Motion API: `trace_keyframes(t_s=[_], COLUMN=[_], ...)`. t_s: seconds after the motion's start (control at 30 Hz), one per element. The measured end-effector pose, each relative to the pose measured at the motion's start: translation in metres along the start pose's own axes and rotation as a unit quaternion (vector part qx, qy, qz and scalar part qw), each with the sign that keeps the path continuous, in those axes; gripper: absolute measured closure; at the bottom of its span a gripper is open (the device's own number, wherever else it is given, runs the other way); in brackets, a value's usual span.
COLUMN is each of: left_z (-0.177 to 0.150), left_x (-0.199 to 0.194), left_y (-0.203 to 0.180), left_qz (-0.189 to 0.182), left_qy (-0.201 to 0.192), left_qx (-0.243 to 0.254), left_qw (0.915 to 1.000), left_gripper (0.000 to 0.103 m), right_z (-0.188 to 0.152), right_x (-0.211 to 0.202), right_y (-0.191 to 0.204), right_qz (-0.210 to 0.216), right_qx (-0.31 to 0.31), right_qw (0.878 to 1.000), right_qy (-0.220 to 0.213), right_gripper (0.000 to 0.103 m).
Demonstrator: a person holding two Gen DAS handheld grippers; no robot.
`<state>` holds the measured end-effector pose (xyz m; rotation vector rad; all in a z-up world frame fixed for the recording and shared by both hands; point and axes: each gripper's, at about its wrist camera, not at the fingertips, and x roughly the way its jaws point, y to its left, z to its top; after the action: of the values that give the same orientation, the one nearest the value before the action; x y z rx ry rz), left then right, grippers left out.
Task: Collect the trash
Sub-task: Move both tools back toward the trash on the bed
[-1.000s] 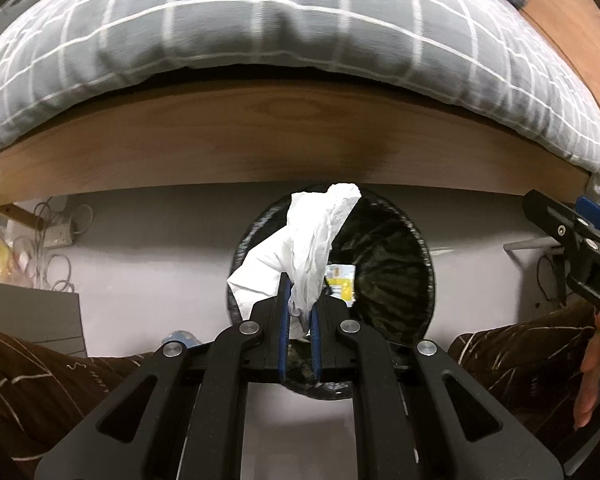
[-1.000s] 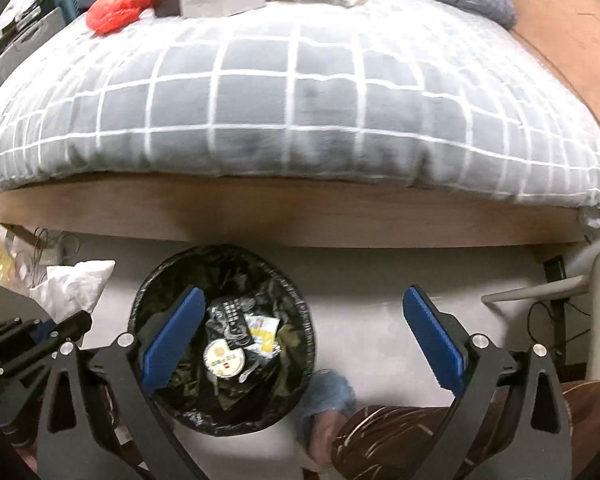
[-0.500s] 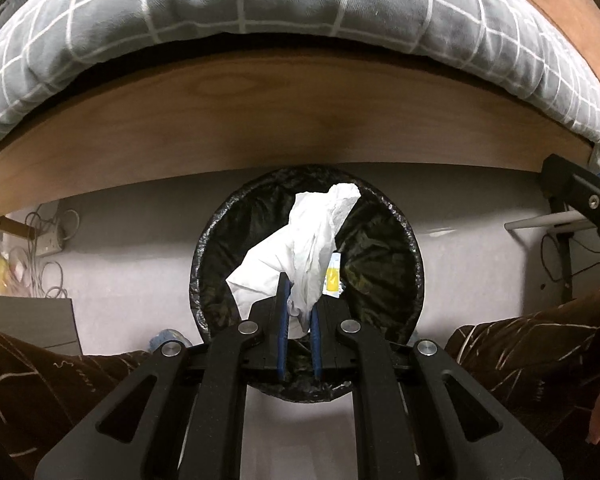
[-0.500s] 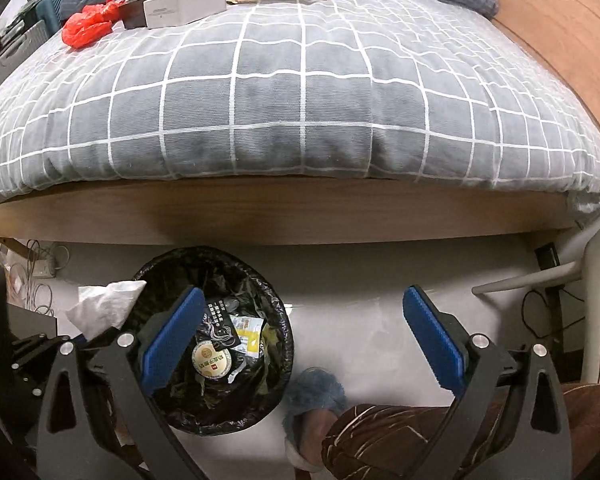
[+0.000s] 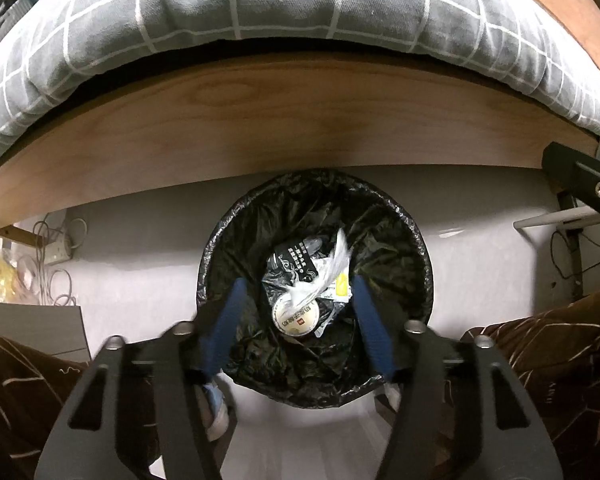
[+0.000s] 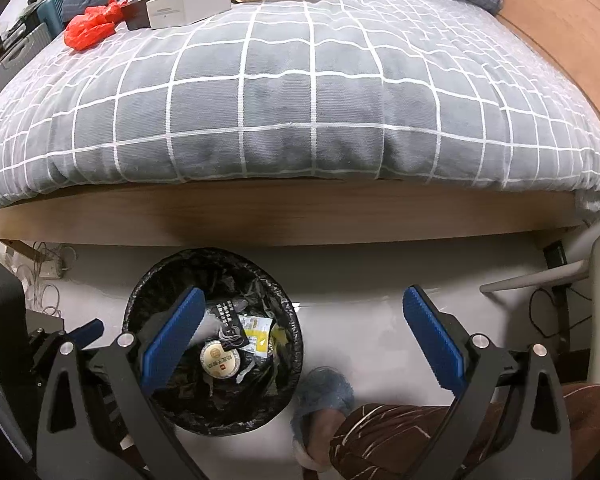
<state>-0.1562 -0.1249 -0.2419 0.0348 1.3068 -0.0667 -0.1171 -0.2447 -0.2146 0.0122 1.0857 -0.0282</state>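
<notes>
I see the bin (image 5: pixel 315 280) on the floor (image 6: pixel 364 320) just before the bed frame (image 5: pixel 284 136), tissue (image 5: pixel 324 276) inside it atop a round lid (image 5: pixel 296 318); my left gripper (image 5: pixel 298 328) hangs above.

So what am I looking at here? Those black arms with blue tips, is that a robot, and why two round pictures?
No robot: a person holds a two-finger tool in each hand, and each tool carries a wide-angle camera looking along its fingers. One picture comes from the left gripper, the other from the right gripper. Both are open and hold nothing. On the floor by the wooden bed frame stands a trash bin lined with a black bag. A white tissue appears blurred inside it, above a round lid and wrappers. On the grey checked duvet lie a red plastic bag and a white box.
</notes>
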Motion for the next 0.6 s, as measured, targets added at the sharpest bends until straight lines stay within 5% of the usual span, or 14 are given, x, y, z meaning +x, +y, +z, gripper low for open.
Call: trace_keyframes(t_s=[0.33, 0.6], left_z=[0.001, 0.017], left_x=[-0.02, -0.053], left_y=[0.018, 0.049], left_qz=[0.014, 0.017], left_qy=[-0.025, -0.058], left_qx=[-0.016, -0.048], left_qw=[0.9995, 0.997], left_gripper=[0.009, 0.006], right_z=[0.007, 0.02], right_x=[-0.009, -0.029], right_y=[0.008, 0.018], right_qz=[0.014, 0.019], right_qx=[0.005, -0.003], right_qw=[1.0, 0.998], right_qy=[-0.017, -0.055], right_gripper=[0.008, 0.008])
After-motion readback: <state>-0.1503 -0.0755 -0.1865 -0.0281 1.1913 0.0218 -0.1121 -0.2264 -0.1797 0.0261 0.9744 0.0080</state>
